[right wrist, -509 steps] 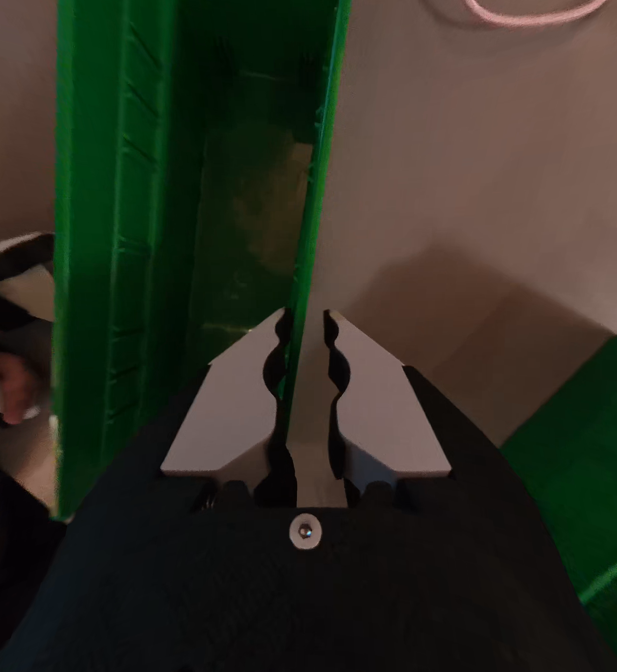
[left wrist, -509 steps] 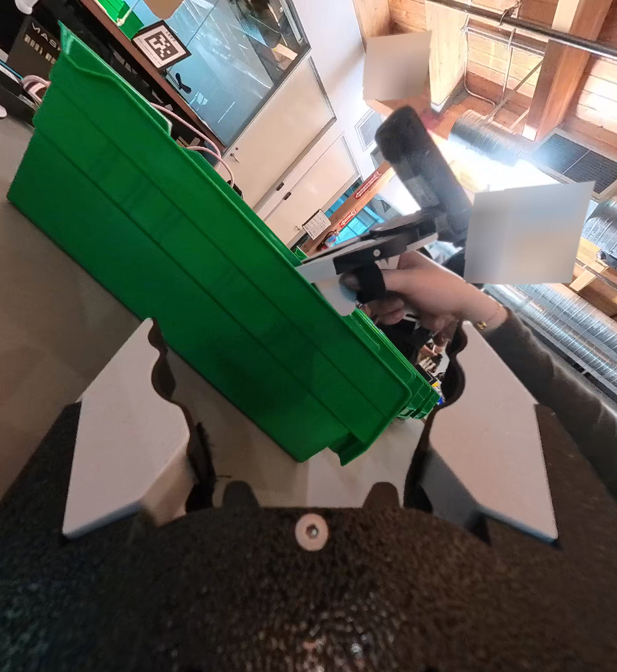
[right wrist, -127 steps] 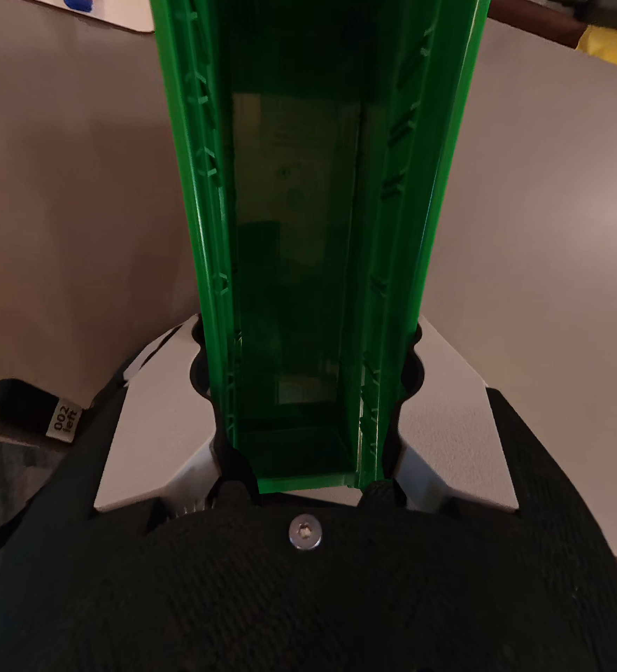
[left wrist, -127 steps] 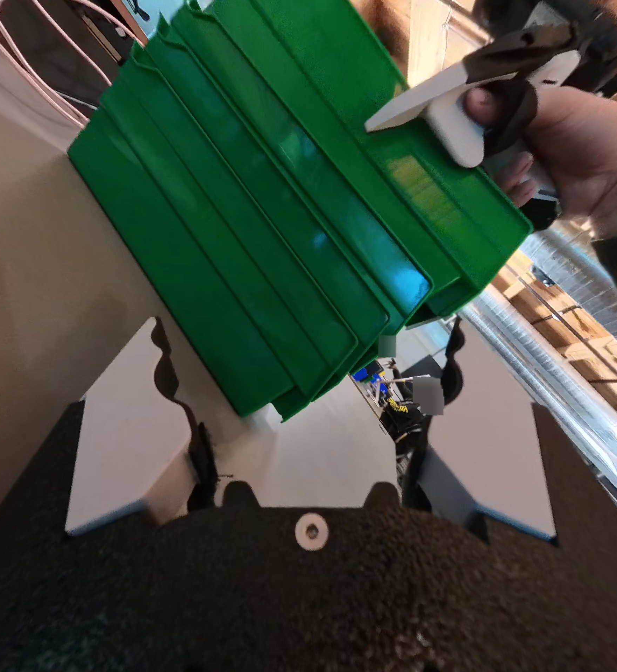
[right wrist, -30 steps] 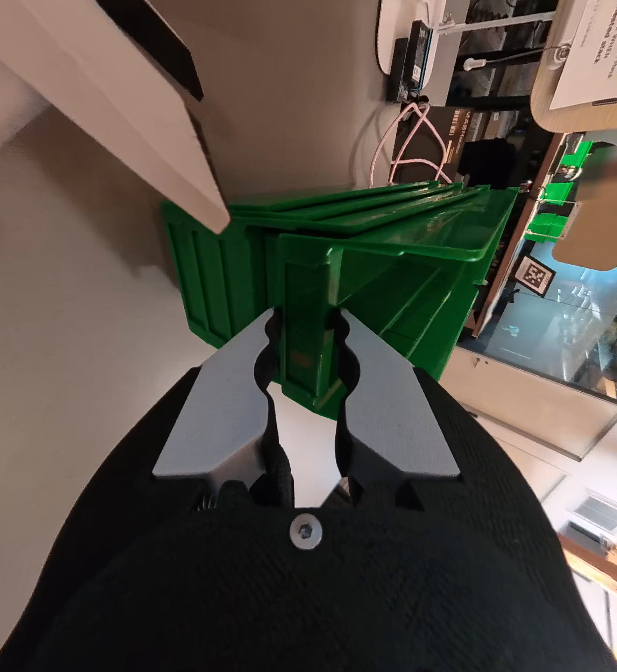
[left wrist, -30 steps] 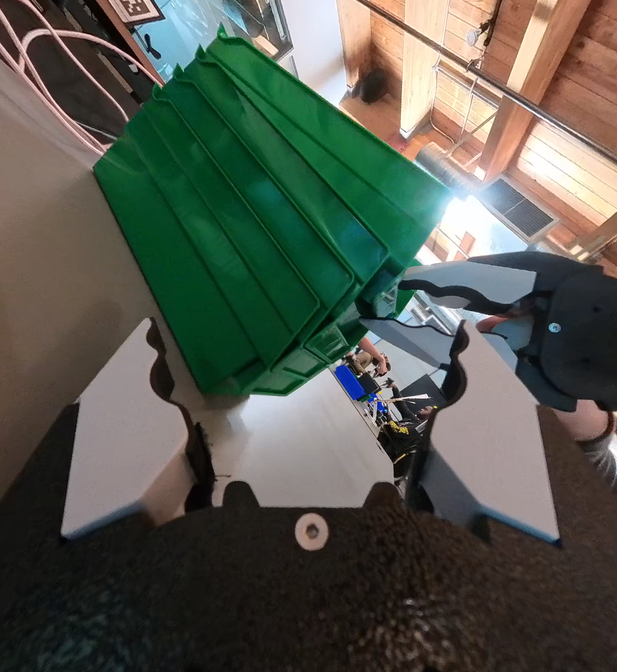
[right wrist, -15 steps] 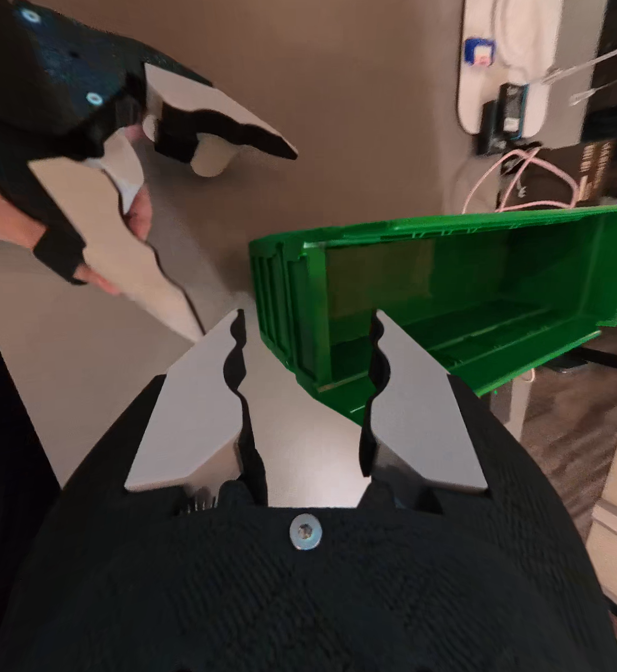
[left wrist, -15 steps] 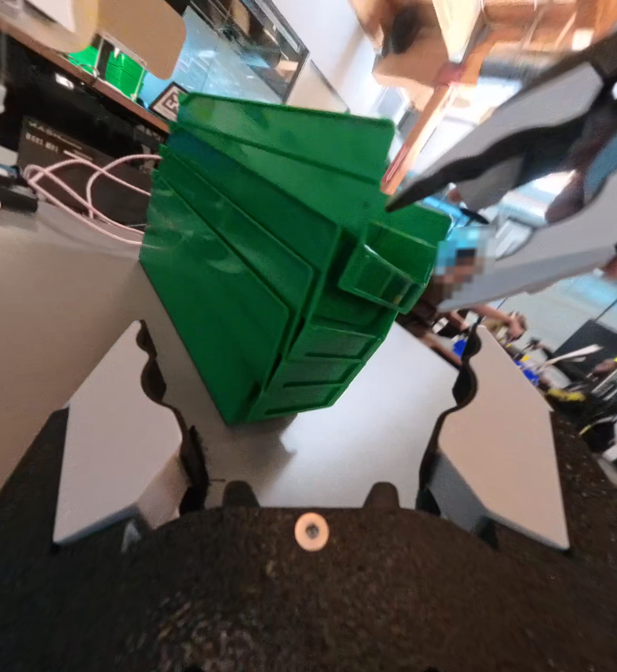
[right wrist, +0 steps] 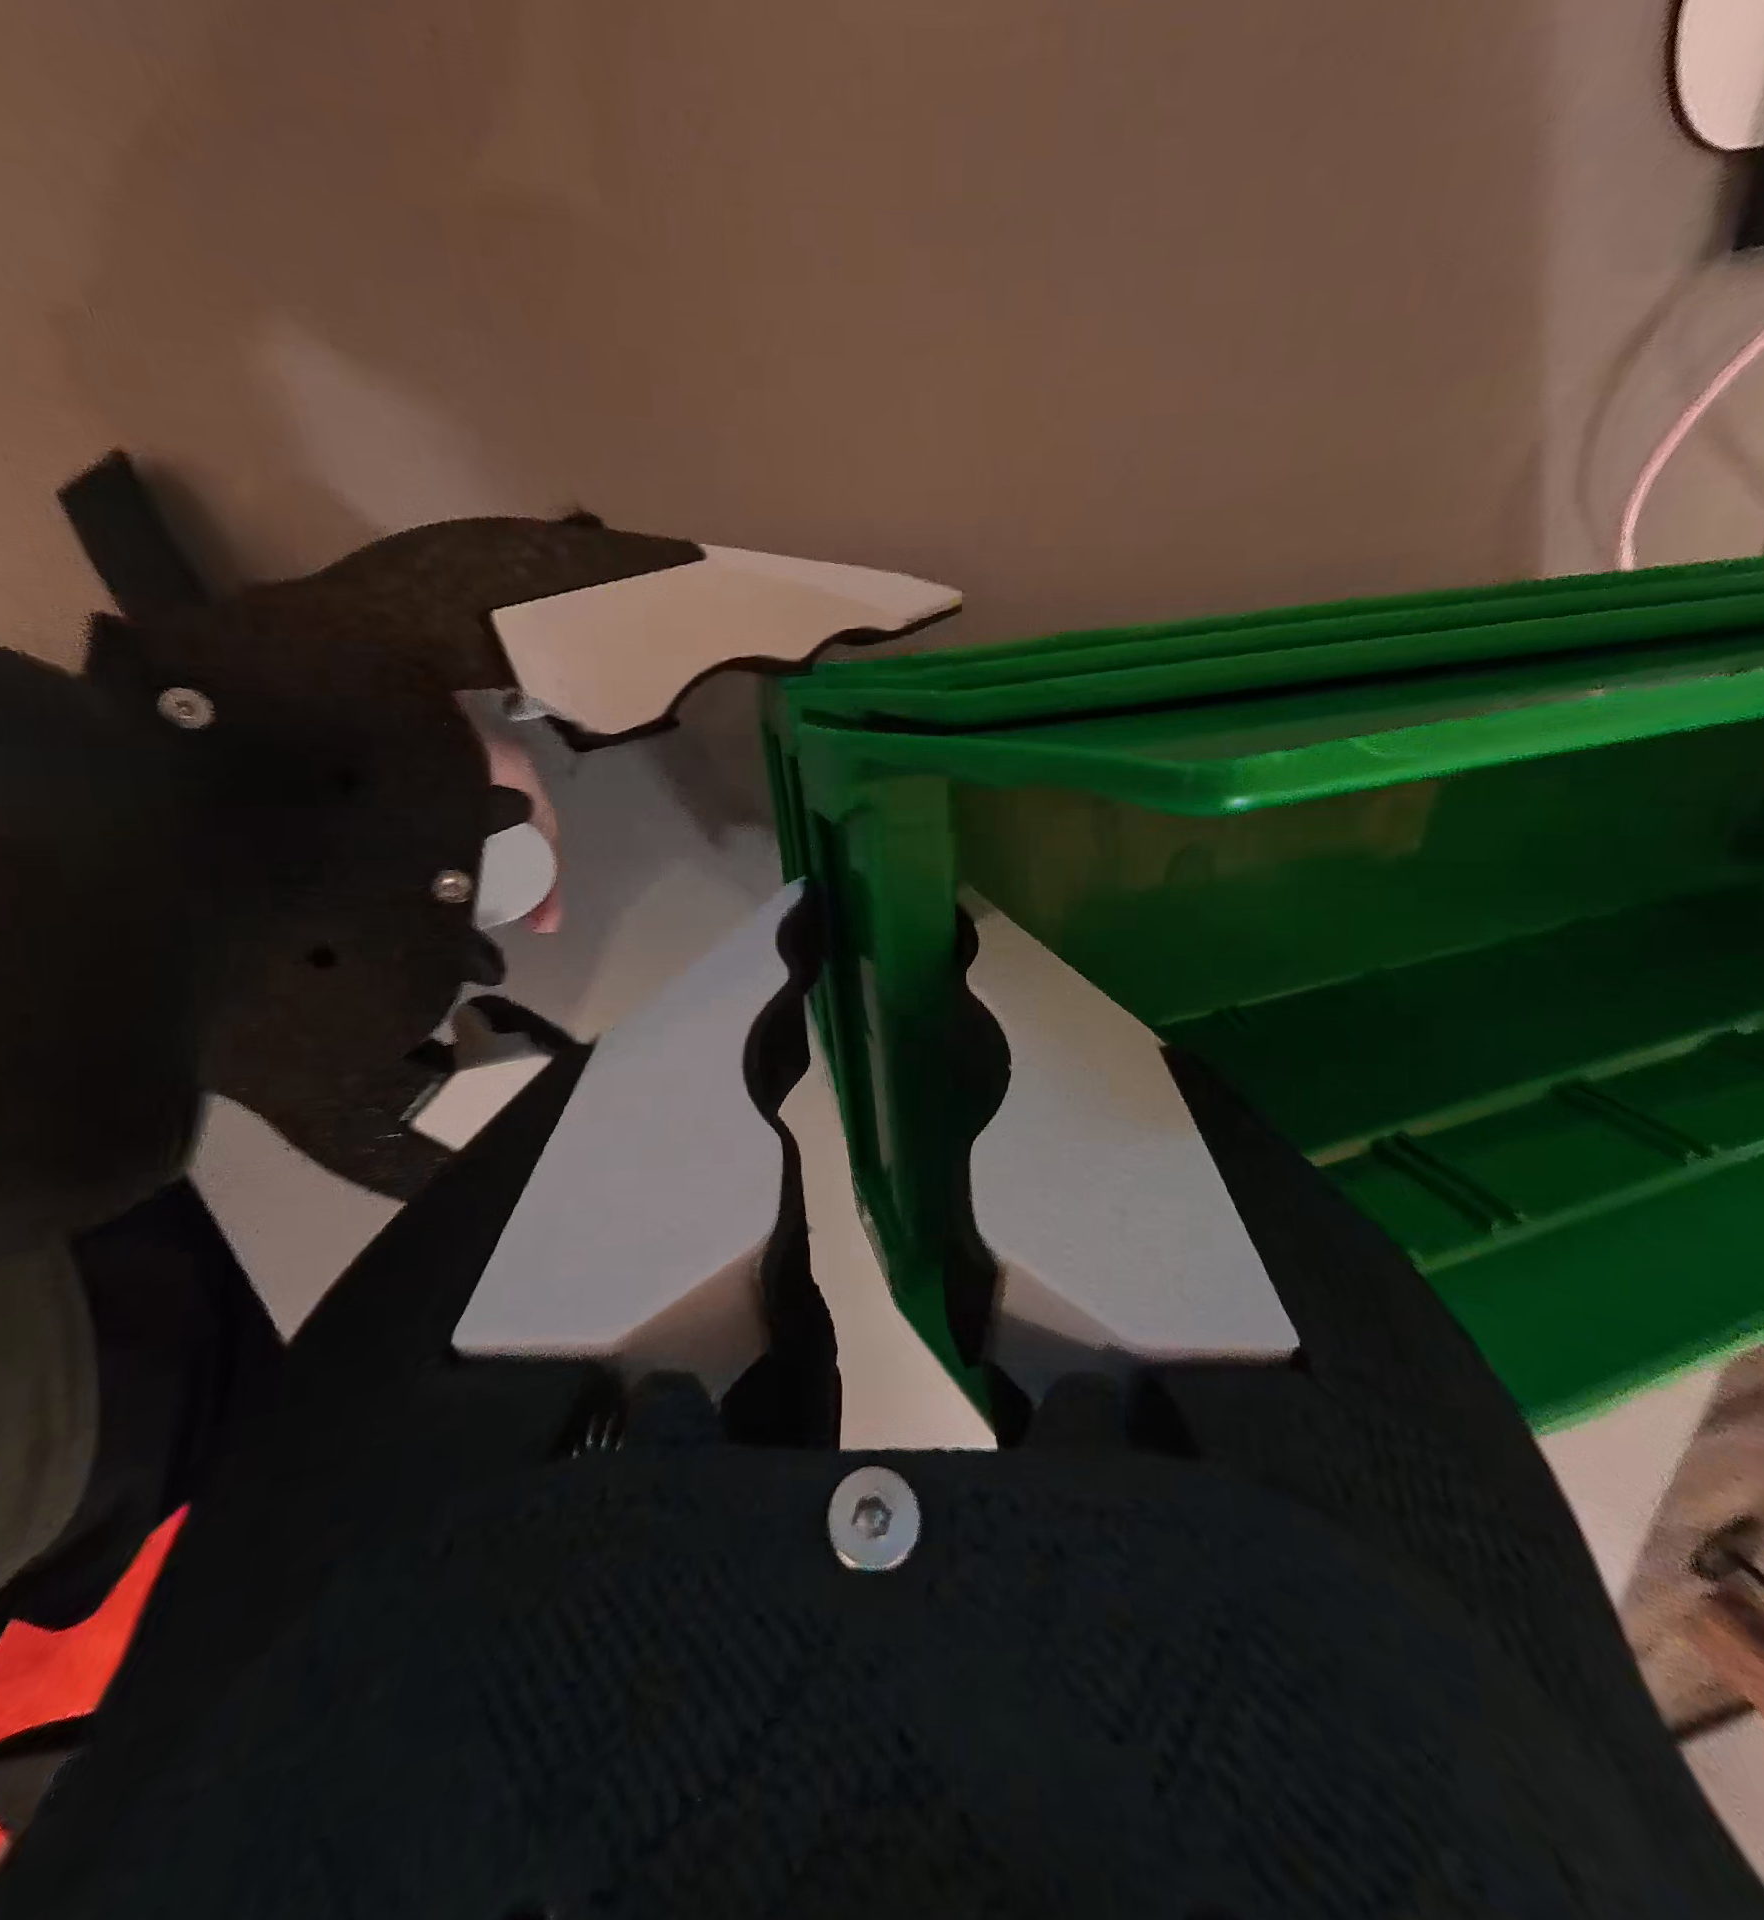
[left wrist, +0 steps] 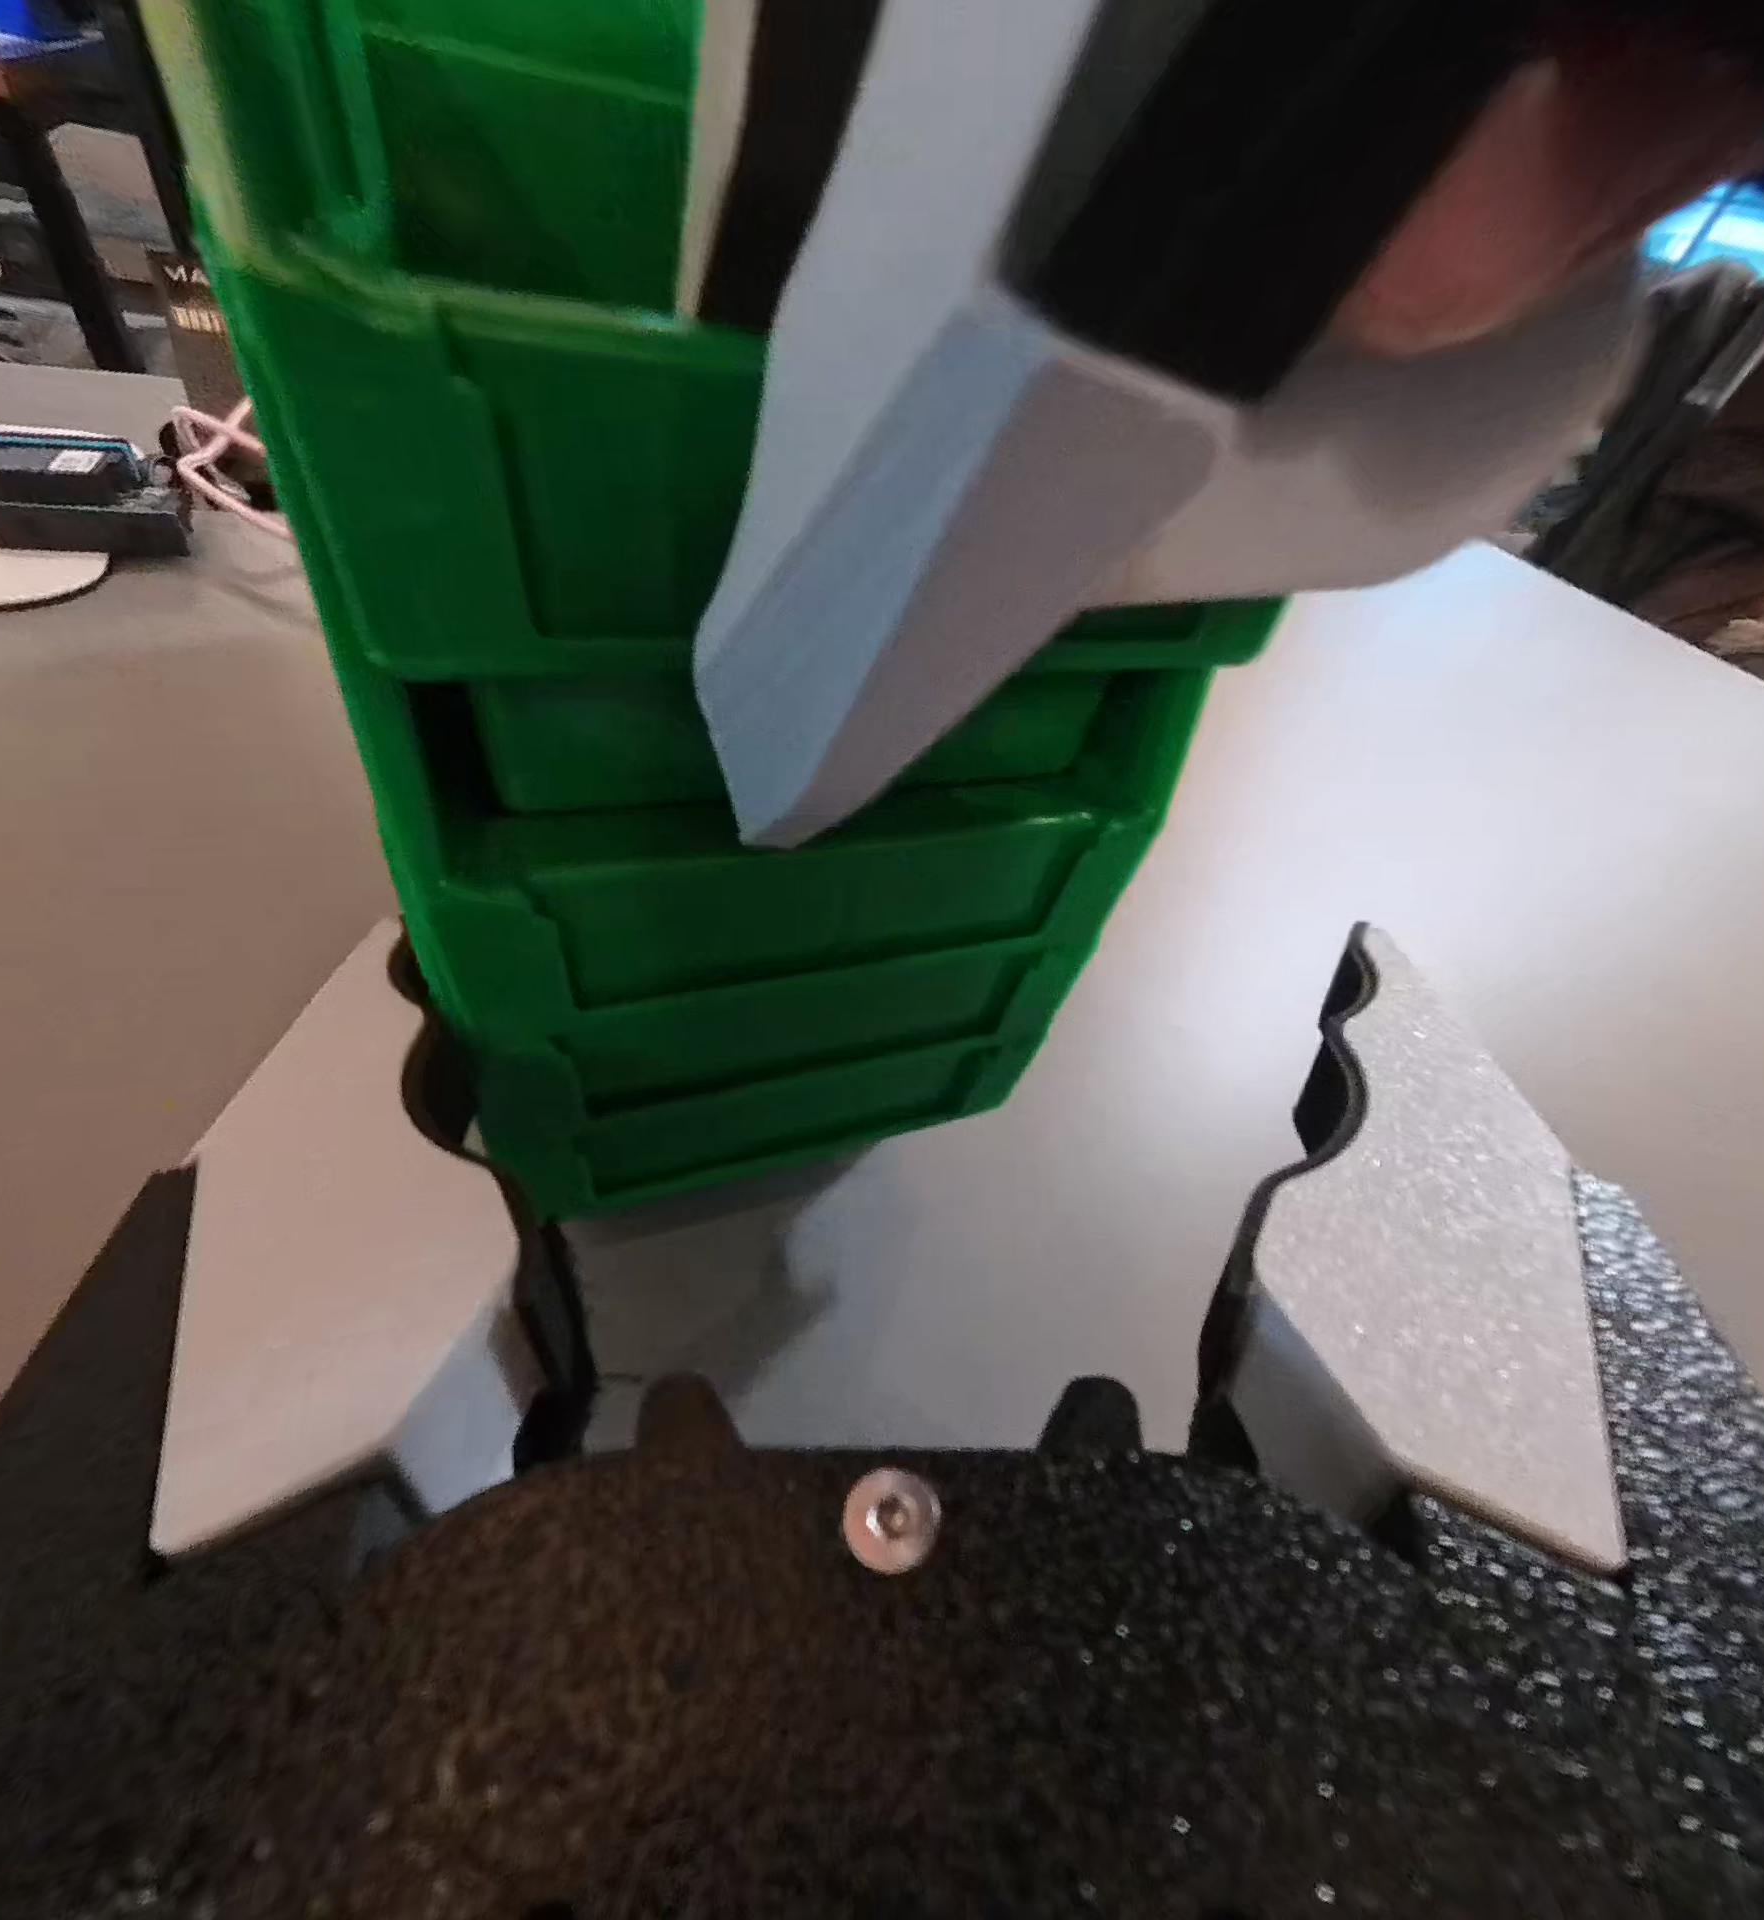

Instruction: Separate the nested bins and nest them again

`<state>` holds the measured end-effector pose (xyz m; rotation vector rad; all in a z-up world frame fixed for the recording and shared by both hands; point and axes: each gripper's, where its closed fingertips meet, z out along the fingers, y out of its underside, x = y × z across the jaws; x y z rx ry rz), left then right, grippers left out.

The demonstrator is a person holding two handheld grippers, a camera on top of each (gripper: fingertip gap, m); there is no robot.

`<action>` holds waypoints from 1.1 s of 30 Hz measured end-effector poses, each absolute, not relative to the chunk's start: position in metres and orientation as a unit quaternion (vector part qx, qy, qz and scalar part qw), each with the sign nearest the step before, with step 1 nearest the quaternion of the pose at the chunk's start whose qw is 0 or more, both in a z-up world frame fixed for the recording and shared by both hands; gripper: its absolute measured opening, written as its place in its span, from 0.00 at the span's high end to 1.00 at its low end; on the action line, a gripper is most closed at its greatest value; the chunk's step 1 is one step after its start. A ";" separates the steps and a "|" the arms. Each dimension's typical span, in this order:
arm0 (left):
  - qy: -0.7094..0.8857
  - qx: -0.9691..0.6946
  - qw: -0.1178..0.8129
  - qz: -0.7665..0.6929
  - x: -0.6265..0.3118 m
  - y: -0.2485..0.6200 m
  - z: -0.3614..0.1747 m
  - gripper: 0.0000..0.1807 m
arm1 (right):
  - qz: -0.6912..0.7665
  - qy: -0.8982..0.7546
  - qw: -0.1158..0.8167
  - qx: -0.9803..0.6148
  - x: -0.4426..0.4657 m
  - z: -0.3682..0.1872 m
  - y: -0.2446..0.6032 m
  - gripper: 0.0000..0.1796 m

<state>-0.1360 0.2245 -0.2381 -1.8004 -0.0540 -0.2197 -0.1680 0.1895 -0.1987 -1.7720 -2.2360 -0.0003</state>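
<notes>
Several green bins (left wrist: 805, 914) stand nested in a stack on the grey table (left wrist: 130, 831), end walls toward the left wrist camera. My left gripper (left wrist: 878, 935) is open and empty, its left finger (left wrist: 338, 1195) beside the stack's lower left corner. My right gripper (right wrist: 883, 904) is shut on the end wall of the top green bin (right wrist: 1480, 935), whose open inside faces its camera. In the left wrist view the right gripper's finger (left wrist: 909, 520) reaches down over the upper bins. The left gripper (right wrist: 712, 769) shows open at the left of the right wrist view.
A dark device (left wrist: 57, 468) on a white round base (left wrist: 5, 571) and pink cables (left wrist: 213, 457) lie on the table left of the stack. Pink cables (right wrist: 1688, 416) also run behind the bins. The table's far edge (left wrist: 1636, 623) is at the right.
My right gripper was open before the top bin's end and has shut on its end wall. My left gripper has swung round to face the stack's end, closer, still open.
</notes>
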 end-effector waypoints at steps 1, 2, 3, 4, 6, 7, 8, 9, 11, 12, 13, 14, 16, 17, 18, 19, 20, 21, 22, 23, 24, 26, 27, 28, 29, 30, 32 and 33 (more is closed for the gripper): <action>-0.030 -0.785 0.612 -0.090 -0.140 0.227 -0.239 0.12 | 0.009 -0.773 0.140 -0.619 -0.169 -0.198 0.187 0.89; -0.035 -0.788 0.609 -0.080 -0.144 0.229 -0.240 0.12 | 0.017 -0.771 0.137 -0.622 -0.171 -0.197 0.185 0.89; -0.037 -0.794 0.603 -0.069 -0.148 0.231 -0.243 0.12 | 0.026 -0.771 0.132 -0.623 -0.173 -0.197 0.183 0.89; -0.038 -0.800 0.596 -0.061 -0.150 0.233 -0.246 0.12 | 0.035 -0.770 0.125 -0.624 -0.174 -0.197 0.179 0.89; -0.045 -0.800 0.595 -0.057 -0.155 0.235 -0.248 0.12 | 0.050 -0.768 0.116 -0.628 -0.177 -0.197 0.175 0.90; -0.046 -0.802 0.593 -0.061 -0.156 0.235 -0.248 0.13 | 0.051 -0.768 0.117 -0.627 -0.177 -0.197 0.175 0.90; -0.048 -0.803 0.592 -0.057 -0.160 0.234 -0.248 0.19 | 0.048 -0.769 0.120 -0.627 -0.178 -0.197 0.175 0.90; -0.045 -0.802 0.592 -0.061 -0.160 0.234 -0.248 0.20 | 0.042 -0.768 0.125 -0.627 -0.178 -0.197 0.176 0.90; -0.043 -0.804 0.590 -0.062 -0.160 0.233 -0.249 0.21 | 0.023 -0.768 0.136 -0.626 -0.178 -0.195 0.178 0.89; -0.042 -0.805 0.589 -0.062 -0.159 0.233 -0.249 0.23 | 0.013 -0.768 0.145 -0.624 -0.177 -0.193 0.180 0.89; -0.041 -0.806 0.587 -0.062 -0.159 0.233 -0.250 0.24 | 0.003 -0.768 0.155 -0.621 -0.176 -0.191 0.181 0.88; -0.039 -0.807 0.586 -0.061 -0.159 0.233 -0.250 0.24 | -0.006 -0.769 0.164 -0.617 -0.175 -0.189 0.182 0.88; -0.036 -0.808 0.585 -0.059 -0.158 0.232 -0.251 0.25 | -0.017 -0.771 0.175 -0.612 -0.175 -0.188 0.184 0.88; -0.035 -0.808 0.585 -0.059 -0.158 0.232 -0.251 0.26 | -0.023 -0.772 0.180 -0.610 -0.174 -0.190 0.184 0.88; -0.034 -0.809 0.584 -0.059 -0.158 0.232 -0.251 0.26 | -0.031 -0.773 0.184 -0.606 -0.174 -0.193 0.185 0.88; -0.033 -0.809 0.584 -0.058 -0.158 0.232 -0.251 0.26 | -0.039 -0.775 0.191 -0.601 -0.175 -0.196 0.186 0.88; -0.033 -0.809 0.584 -0.058 -0.158 0.232 -0.252 0.26 | -0.045 -0.776 0.199 -0.597 -0.176 -0.197 0.187 0.88; -0.033 -0.809 0.584 -0.060 -0.158 0.232 -0.251 0.27 | -0.045 -0.775 0.205 -0.596 -0.177 -0.197 0.187 0.88; -0.034 -0.808 0.585 -0.061 -0.158 0.232 -0.251 0.27 | -0.041 -0.774 0.209 -0.597 -0.177 -0.196 0.187 0.88; -0.032 -0.809 0.585 -0.060 -0.158 0.232 -0.251 0.27 | -0.037 -0.773 0.210 -0.597 -0.177 -0.197 0.187 0.88; -0.030 -0.810 0.583 -0.056 -0.158 0.232 -0.252 0.27 | -0.031 -0.772 0.212 -0.598 -0.177 -0.197 0.187 0.88; -0.029 -0.809 0.585 -0.057 -0.158 0.232 -0.252 0.27 | -0.014 -0.771 0.215 -0.600 -0.177 -0.198 0.187 0.88; -0.029 -0.808 0.586 -0.056 -0.158 0.232 -0.252 0.27 | -0.004 -0.769 0.214 -0.602 -0.177 -0.197 0.186 0.88; -0.028 -0.808 0.586 -0.056 -0.158 0.232 -0.251 0.27 | 0.010 -0.766 0.218 -0.605 -0.178 -0.196 0.186 0.85; -0.027 -0.808 0.587 -0.055 -0.157 0.232 -0.251 0.27 | 0.035 -0.764 0.229 -0.603 -0.180 -0.189 0.183 0.78; -0.026 -0.807 0.587 -0.056 -0.157 0.232 -0.251 0.27 | 0.074 -0.762 0.244 -0.595 -0.183 -0.178 0.177 0.73; -0.028 -0.804 0.591 -0.065 -0.157 0.231 -0.249 0.26 | 0.166 -0.744 0.281 -0.583 -0.182 -0.144 0.164 0.65; -0.033 -0.797 0.599 -0.070 -0.158 0.230 -0.247 0.24 | 0.210 -0.733 0.304 -0.572 -0.177 -0.124 0.160 0.61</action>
